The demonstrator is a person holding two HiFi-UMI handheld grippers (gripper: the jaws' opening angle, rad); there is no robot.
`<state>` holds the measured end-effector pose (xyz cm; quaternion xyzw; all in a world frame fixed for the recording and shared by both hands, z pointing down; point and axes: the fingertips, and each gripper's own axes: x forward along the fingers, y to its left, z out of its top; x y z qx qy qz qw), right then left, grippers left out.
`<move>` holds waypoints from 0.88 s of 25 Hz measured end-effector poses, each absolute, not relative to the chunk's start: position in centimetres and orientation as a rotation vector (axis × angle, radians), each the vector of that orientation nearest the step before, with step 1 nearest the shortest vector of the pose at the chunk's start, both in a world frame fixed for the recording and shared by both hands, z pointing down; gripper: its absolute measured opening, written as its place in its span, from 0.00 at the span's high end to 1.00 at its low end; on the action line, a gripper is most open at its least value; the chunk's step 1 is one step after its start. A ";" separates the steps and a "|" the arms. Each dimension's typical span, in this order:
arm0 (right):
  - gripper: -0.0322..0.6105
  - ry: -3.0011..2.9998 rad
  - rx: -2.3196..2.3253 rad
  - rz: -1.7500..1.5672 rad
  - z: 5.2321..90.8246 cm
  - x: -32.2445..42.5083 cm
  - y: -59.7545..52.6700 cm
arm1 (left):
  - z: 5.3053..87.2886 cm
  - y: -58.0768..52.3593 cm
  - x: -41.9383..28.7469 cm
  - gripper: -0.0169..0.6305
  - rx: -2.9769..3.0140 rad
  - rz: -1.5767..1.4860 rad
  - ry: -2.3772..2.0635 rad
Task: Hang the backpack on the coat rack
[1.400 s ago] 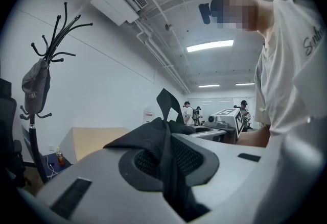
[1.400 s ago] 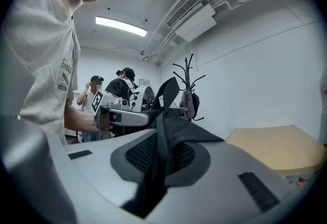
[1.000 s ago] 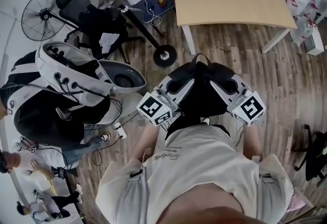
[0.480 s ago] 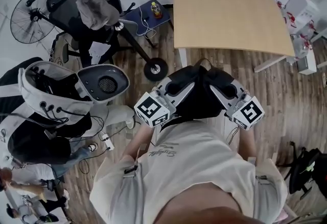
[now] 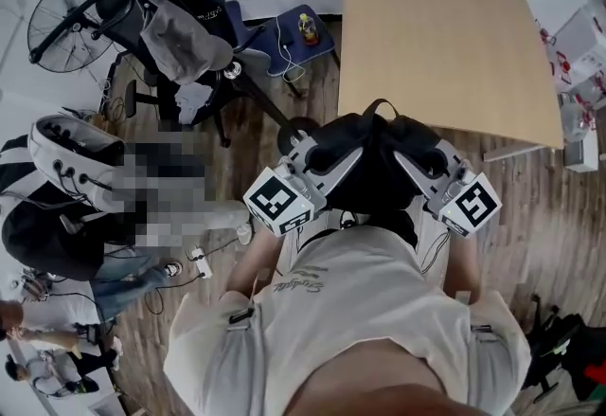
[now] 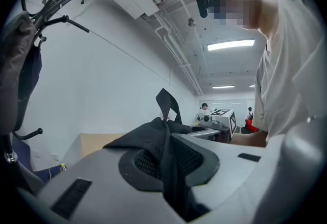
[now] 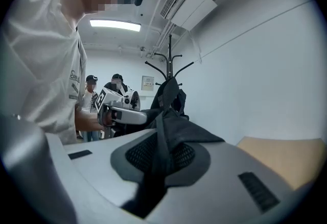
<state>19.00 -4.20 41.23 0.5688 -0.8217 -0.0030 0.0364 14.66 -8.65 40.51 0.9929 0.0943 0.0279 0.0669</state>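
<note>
Black backpack (image 5: 376,179) between left claw (image 5: 325,154) and right claw (image 5: 423,158)

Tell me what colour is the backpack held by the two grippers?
The backpack is black, seen best in the head view.

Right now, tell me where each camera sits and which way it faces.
Head view: on the person's head, looking steeply down at the backpack, left gripper, right gripper and floor; own shirt shows.
Left gripper view: rides that gripper, looking along jaws shut on backpack fabric; own shirt at right.
Right gripper view: the same, mirrored; shirt at left.
Shared: both gripper views show the coat rack and backpack.
</note>
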 end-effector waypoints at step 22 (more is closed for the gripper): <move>0.89 -2.895 0.909 0.248 40.0 19.1 -19.2 | 39.0 -21.3 13.8 0.89 2.858 0.161 -0.486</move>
